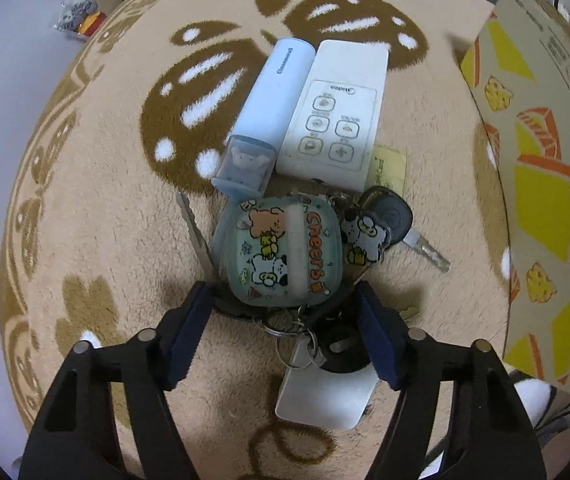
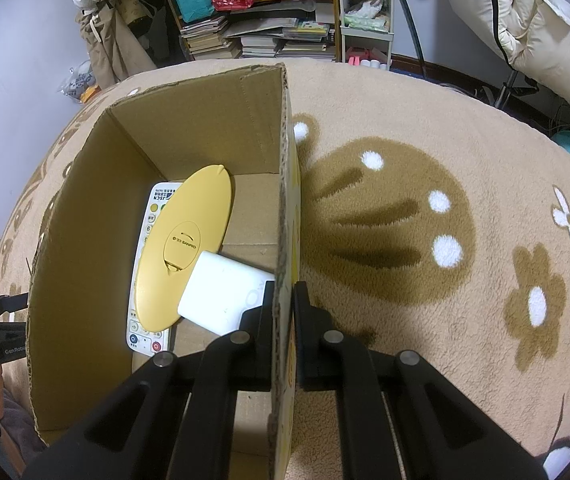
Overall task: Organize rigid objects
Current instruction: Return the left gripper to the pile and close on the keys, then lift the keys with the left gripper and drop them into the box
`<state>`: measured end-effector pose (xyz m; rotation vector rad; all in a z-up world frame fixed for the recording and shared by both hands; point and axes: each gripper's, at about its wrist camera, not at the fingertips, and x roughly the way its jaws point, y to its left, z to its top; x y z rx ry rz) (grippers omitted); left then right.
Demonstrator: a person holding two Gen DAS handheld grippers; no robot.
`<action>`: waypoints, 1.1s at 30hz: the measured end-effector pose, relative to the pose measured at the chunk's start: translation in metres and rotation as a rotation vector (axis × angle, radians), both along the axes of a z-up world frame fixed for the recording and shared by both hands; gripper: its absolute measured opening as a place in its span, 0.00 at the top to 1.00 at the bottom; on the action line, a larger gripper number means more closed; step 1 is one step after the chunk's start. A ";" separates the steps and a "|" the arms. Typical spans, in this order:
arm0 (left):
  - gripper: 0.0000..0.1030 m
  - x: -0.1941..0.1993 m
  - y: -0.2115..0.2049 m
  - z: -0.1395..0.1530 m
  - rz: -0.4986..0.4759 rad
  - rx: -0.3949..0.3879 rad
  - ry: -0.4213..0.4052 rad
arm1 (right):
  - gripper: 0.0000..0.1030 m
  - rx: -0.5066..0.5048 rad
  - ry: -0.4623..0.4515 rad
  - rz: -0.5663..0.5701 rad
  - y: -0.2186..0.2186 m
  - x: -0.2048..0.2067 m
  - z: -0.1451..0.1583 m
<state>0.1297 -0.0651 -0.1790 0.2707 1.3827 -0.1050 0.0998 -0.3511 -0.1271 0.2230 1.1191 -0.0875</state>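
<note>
1. Bunch of keys (image 1: 309, 280) lying on the carpet (image 1: 117, 248), topped by a glossy, rounded-square cartoon charm case (image 1: 281, 252) lettered "Cheers"; long axis of the bunch running from the left gripper (image 1: 283, 316) away toward the white remote (image 1: 337, 112).
2. Beyond the charm case: a pale blue cylinder (image 1: 273, 96) with a clear cap at its near end, side by side with the flat white remote, both pointing away and slightly rightward.
3. Right of the charm case: a black-headed key (image 1: 395, 220) with blade aimed lower right, and a small flat cartoon tag (image 1: 365, 236). Left of it: a bare metal blade (image 1: 195, 232). Nearer: key rings and a frosted white tag (image 1: 325, 392), partly hidden under the case and the jaws.
4. Left jaws wide open, blue-padded, straddling the near edge of the charm case, gripping nothing.
5. Far right of the charm case: a printed cardboard box (image 1: 541, 184), cut off by the frame edge.
6. Inside the box (image 2: 85, 240), in the right wrist view: a yellow oval plastic piece (image 2: 189, 248) over a long white remote (image 2: 145, 320), mostly covered, plus a smooth white rounded block (image 2: 221, 300).
7. Right gripper (image 2: 283, 320) jaws nearly closed, pinching the corrugated box wall between them.
8. Plush tan carpet with brown mushroom and flower shapes.
</note>
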 end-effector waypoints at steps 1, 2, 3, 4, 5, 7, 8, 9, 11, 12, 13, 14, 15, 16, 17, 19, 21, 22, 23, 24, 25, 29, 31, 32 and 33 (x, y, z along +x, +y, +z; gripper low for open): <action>0.35 -0.003 -0.002 -0.001 -0.003 0.005 -0.002 | 0.92 0.000 0.000 0.000 0.000 0.000 0.000; 0.37 -0.004 -0.004 -0.002 -0.002 0.008 -0.001 | 0.92 0.000 0.000 0.001 0.000 0.000 0.000; 0.38 -0.005 -0.003 -0.002 0.000 0.009 0.002 | 0.92 0.000 0.000 0.000 0.000 0.000 0.000; 0.41 -0.005 -0.003 -0.001 0.003 0.010 0.004 | 0.92 0.001 0.000 0.000 0.000 0.000 0.000; 0.46 -0.006 -0.003 0.001 0.004 0.007 0.006 | 0.92 0.000 0.000 0.000 0.000 0.000 0.000; 0.55 -0.009 -0.003 0.002 -0.002 0.012 0.010 | 0.92 0.000 0.000 0.000 0.000 0.000 0.000; 0.64 -0.010 -0.003 0.002 -0.008 0.009 0.016 | 0.92 0.000 0.000 0.000 0.000 0.000 0.000; 0.70 -0.012 -0.001 0.002 -0.008 0.008 0.025 | 0.92 0.000 0.000 0.000 0.000 0.000 0.000; 0.75 -0.015 -0.002 0.002 -0.007 0.009 0.028 | 0.92 0.000 0.000 0.000 0.000 0.000 0.000; 0.75 -0.016 -0.002 0.002 -0.012 0.012 0.020 | 0.92 0.000 0.000 0.000 0.000 0.000 0.000; 0.76 -0.017 -0.002 0.003 -0.017 0.016 0.012 | 0.92 0.000 0.000 0.001 0.000 0.000 0.000; 0.76 -0.021 -0.003 0.004 -0.018 0.016 0.010 | 0.92 0.000 0.000 0.001 0.000 0.000 0.000; 0.78 -0.023 -0.004 0.006 -0.015 0.010 0.008 | 0.92 0.001 0.000 0.001 -0.001 0.000 0.000; 0.81 -0.023 -0.003 0.008 -0.011 -0.006 0.010 | 0.92 0.001 0.000 0.001 0.000 0.000 0.000; 0.81 -0.026 -0.004 0.011 -0.006 -0.016 0.007 | 0.92 0.000 0.000 0.000 0.000 0.000 0.000; 0.83 -0.026 -0.003 0.015 -0.007 -0.021 -0.003 | 0.92 -0.001 0.000 0.000 0.000 0.000 0.000; 0.84 -0.027 -0.003 0.018 -0.006 -0.016 -0.015 | 0.92 0.000 0.000 0.000 0.000 0.000 0.000; 0.84 -0.027 -0.003 0.020 -0.003 -0.014 -0.019 | 0.92 0.001 0.000 0.000 0.000 0.000 0.000; 0.85 -0.027 -0.002 0.021 -0.001 -0.017 -0.019 | 0.92 0.000 0.000 0.000 0.000 0.000 0.000; 0.85 -0.025 -0.001 0.021 0.002 -0.020 -0.021 | 0.92 0.000 0.000 0.000 0.000 0.000 0.000; 0.86 -0.026 -0.002 0.024 0.000 -0.022 -0.027 | 0.92 0.000 0.000 0.000 0.000 0.000 0.000; 0.89 -0.030 -0.005 0.036 -0.006 -0.016 -0.064 | 0.92 0.000 0.000 0.000 0.000 0.000 0.000; 0.89 -0.032 -0.005 0.044 0.002 -0.003 -0.096 | 0.92 -0.001 0.000 0.001 0.000 0.000 0.000; 0.89 -0.032 -0.003 0.050 0.008 0.001 -0.120 | 0.92 0.000 0.000 0.000 0.000 0.000 0.000; 0.89 -0.033 -0.003 0.055 0.013 0.006 -0.143 | 0.92 -0.001 0.000 0.001 0.000 0.000 0.000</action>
